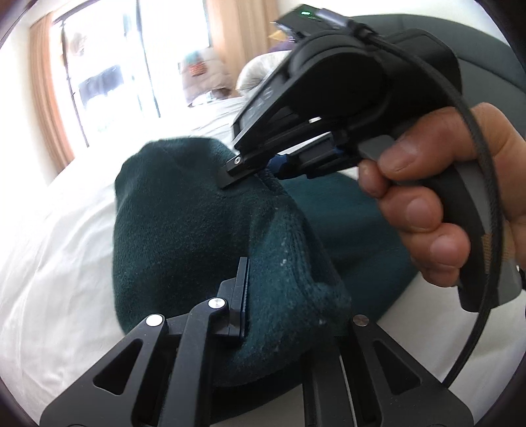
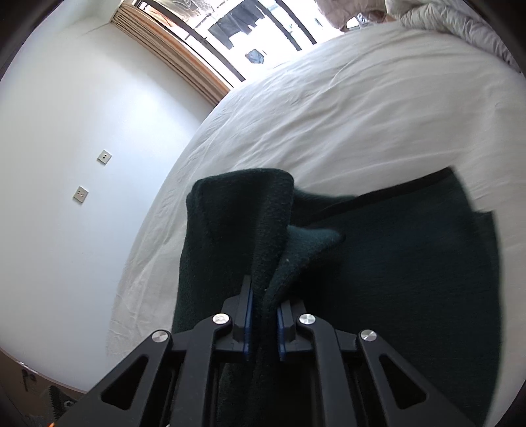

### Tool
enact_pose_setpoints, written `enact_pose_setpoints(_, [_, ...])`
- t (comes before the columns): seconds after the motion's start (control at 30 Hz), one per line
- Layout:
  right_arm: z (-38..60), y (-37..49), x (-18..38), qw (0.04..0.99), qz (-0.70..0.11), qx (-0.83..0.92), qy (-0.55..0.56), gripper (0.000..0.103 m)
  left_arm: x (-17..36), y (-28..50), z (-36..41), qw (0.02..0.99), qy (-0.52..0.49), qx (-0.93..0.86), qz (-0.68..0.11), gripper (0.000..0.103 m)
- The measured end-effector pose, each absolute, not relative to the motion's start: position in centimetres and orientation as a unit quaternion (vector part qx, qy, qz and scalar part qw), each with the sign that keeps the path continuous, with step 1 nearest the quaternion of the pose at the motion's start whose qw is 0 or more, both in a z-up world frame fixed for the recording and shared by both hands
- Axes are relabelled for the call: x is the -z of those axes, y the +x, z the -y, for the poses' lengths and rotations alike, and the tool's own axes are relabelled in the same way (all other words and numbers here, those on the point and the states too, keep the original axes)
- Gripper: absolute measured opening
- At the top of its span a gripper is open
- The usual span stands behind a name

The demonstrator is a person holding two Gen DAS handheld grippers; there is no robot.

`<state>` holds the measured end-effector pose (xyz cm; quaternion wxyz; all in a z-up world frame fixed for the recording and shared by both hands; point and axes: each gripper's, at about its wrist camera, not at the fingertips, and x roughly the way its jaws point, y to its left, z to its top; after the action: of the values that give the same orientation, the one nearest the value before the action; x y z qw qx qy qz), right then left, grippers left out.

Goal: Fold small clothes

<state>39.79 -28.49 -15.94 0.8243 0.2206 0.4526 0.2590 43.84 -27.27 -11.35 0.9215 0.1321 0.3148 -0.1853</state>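
Nearest the left wrist camera, the left gripper (image 1: 279, 305) has the dark green knit garment (image 1: 197, 230) bunched between its jaws; only one finger (image 1: 241, 289) shows clearly, the other is buried under the fabric, so the jaws look clamped on the cloth. Just beyond, a raised fold of the garment stands up off the white bed sheet (image 1: 59, 256), and the right gripper (image 1: 259, 169) bites that fold's upper edge from the right, the person's right hand (image 1: 437, 203) wrapped around its handle. In the right wrist view, the right gripper (image 2: 264, 323) is closed on a pinched ridge of the garment (image 2: 394, 262), its blue-lined pads (image 2: 249, 315) pressed on either side of it; the rest of the garment lies spread flat on the sheet (image 2: 361, 115) to the right of the ridge. Farther from the garment, a crumpled pale duvet (image 2: 443, 19) lies on the bed, with tan curtains (image 1: 46, 98), a bright window (image 1: 108, 65) and a white wall with two switch plates (image 2: 104, 156) beyond.
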Motion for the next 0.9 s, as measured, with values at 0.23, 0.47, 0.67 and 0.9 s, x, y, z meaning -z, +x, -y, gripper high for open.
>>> enact_pose_setpoints(0.23, [34.6, 38.8, 14.9, 0.852, -0.45, -0.211, 0.166, 0.011, 11.9, 45.7, 32.5, 0.907, 0.159, 0.232, -0.313, 0.008])
enact_pose_setpoints(0.47, [37.4, 39.1, 15.6, 0.86, -0.452, -0.19, 0.139, 0.011, 13.4, 47.4, 33.6, 0.899, 0.157, 0.253, -0.32, 0.008])
enact_pose_setpoints(0.67, [37.6, 41.6, 17.4, 0.855, -0.469, -0.17, 0.139, 0.011, 15.1, 48.9, 33.2, 0.893, 0.158, 0.252, -0.338, 0.008])
enact_pose_setpoints(0.9, [39.1, 41.6, 19.9, 0.848, -0.477, -0.157, 0.17, 0.013, 13.8, 45.3, 28.9, 0.873, 0.093, 0.324, -0.352, 0.072])
